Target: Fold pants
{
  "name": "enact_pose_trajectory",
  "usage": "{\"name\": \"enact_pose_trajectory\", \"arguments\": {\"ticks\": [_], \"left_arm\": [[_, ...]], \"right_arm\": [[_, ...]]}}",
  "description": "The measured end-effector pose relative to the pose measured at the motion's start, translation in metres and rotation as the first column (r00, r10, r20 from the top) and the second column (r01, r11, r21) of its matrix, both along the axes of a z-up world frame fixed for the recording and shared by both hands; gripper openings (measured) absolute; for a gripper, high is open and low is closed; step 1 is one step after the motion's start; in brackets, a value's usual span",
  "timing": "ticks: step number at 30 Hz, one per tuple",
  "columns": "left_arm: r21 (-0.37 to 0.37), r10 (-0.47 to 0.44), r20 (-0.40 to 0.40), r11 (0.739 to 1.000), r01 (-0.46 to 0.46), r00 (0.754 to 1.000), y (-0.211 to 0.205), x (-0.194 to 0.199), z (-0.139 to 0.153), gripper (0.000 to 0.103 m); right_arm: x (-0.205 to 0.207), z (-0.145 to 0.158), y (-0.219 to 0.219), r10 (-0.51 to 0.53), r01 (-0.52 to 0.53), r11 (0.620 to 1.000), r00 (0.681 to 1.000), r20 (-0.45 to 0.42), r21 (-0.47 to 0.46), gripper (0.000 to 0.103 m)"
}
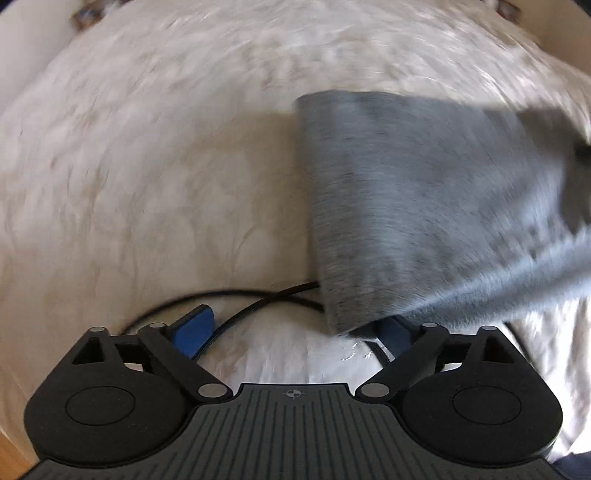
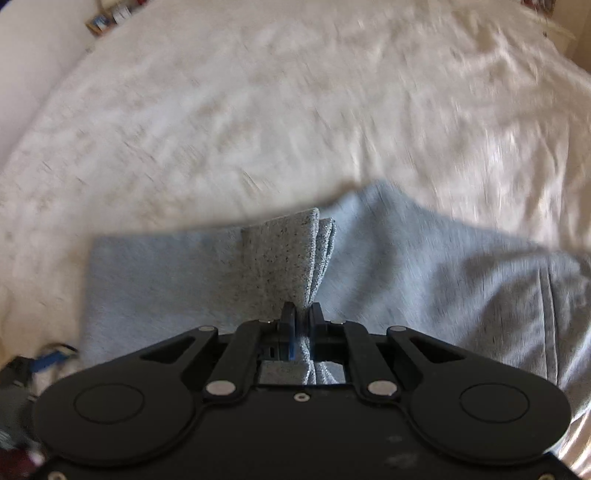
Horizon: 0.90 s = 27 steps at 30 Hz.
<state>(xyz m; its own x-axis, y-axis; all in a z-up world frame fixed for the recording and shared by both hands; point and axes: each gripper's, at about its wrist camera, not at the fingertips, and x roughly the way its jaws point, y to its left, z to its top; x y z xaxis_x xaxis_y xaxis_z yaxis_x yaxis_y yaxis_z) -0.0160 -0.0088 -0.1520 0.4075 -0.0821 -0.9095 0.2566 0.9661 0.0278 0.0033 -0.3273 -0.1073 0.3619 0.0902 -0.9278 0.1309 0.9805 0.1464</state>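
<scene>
Grey sweatpants [image 2: 424,273] lie on a white bedspread [image 2: 258,110]. My right gripper [image 2: 302,317] is shut on a bunched fold of the pants [image 2: 291,254], which stands up between the pads. In the left wrist view the pants [image 1: 424,206] hang lifted at the right, blurred by motion. My left gripper [image 1: 295,332] is open, with its blue pads [image 1: 192,328] wide apart. The cloth's lower corner hangs over the right pad. Nothing is held between the left pads.
A black cable [image 1: 258,302] loops across the bedspread [image 1: 147,184] just ahead of the left gripper. A pale wall [image 2: 33,74] and a small shelf with objects [image 2: 107,18] are at the far left. Dark clutter [image 2: 37,365] sits at the lower left.
</scene>
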Motion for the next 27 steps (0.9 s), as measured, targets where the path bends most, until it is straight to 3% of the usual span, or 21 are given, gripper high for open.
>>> {"name": "enact_pose_trajectory", "arguments": {"ticks": [4,8,12,15,18,22,27], "left_arm": [[0.019,0.013,-0.007,1.0,-0.013,1.0,0.002,-0.001,0.006,0.095],[0.06,0.056,-0.021,0.997,-0.054,0.998,0.009,-0.013,0.023,0.094],[0.058,0.118,-0.018,0.991,-0.117,0.993,0.024,-0.021,0.045,0.093],[0.042,0.108,0.03,0.993,-0.109,0.994,0.026,-0.017,0.069,0.093],[-0.009,0.049,0.08,0.999,-0.049,0.996,0.014,0.006,0.083,0.093],[-0.089,0.014,0.086,0.996,-0.006,0.996,-0.01,0.054,0.078,0.093],[-0.088,0.004,0.06,0.996,0.002,0.998,-0.033,0.107,0.049,0.093]], "right_arm": [[0.003,-0.041,-0.002,0.028,-0.033,0.999,0.992,-0.125,-0.043,0.013],[-0.003,-0.041,-0.004,-0.003,-0.01,0.994,0.992,-0.123,-0.105,0.045],[-0.015,-0.014,-0.001,-0.048,0.049,0.989,0.999,0.01,-0.143,0.043],[-0.018,0.001,0.013,-0.007,0.024,0.987,0.994,0.109,-0.157,0.039],[-0.006,-0.007,0.031,0.035,-0.027,0.993,0.997,0.07,-0.114,0.021],[0.003,-0.04,0.043,0.027,-0.034,0.994,0.998,-0.06,-0.107,0.022],[0.003,-0.051,0.057,0.029,-0.044,0.985,0.996,-0.089,-0.169,0.026]]}}
